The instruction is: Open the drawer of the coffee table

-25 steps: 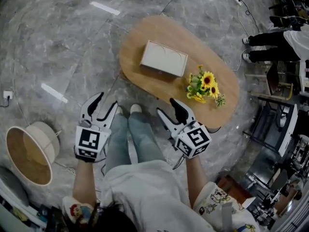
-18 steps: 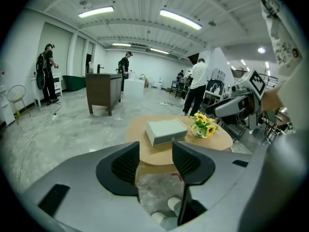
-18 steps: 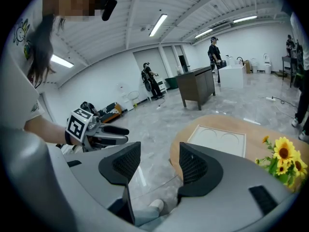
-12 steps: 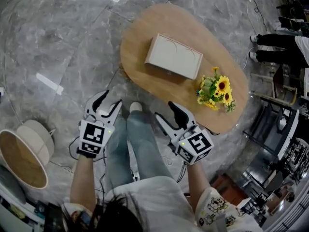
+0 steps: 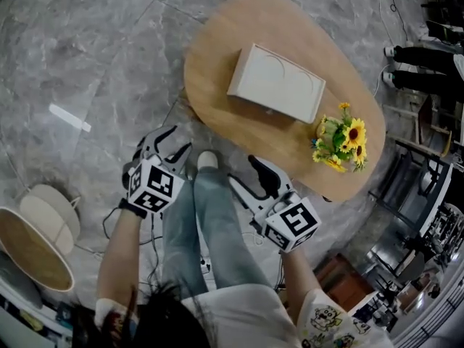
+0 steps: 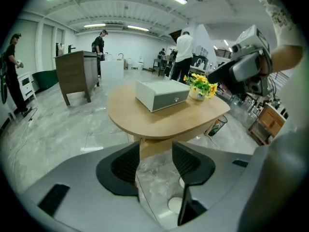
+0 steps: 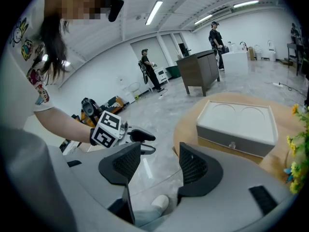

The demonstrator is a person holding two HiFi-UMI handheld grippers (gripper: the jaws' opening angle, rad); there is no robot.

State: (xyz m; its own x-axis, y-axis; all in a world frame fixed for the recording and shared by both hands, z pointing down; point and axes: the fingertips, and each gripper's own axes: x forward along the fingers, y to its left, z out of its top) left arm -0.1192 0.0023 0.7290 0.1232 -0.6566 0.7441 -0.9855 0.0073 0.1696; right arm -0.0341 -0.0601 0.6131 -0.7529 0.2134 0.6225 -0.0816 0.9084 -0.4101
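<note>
An oval wooden coffee table (image 5: 217, 42) stands on the marble floor ahead of me. A pale grey drawer box (image 5: 277, 83) rests on it, its front with a small round knob (image 7: 232, 145) shut. My left gripper (image 5: 172, 145) hangs open off the table's near left edge, nothing between its jaws. My right gripper (image 5: 248, 172) is open too, short of the table's near edge and empty. In the left gripper view the drawer box (image 6: 161, 94) sits beyond the open left gripper (image 6: 155, 162).
A pot of sunflowers (image 5: 341, 141) stands on the table's right end. A round woven basket (image 5: 32, 236) lies on the floor at left. Cables (image 5: 156, 230) trail by my feet. Racks and equipment (image 5: 420, 216) crowd the right side, where a person's legs (image 5: 424, 65) show.
The view has drifted so the table sits higher and nearer. My left gripper has risen and turned toward the table edge; the right one has shifted slightly lower. Both stay open.
</note>
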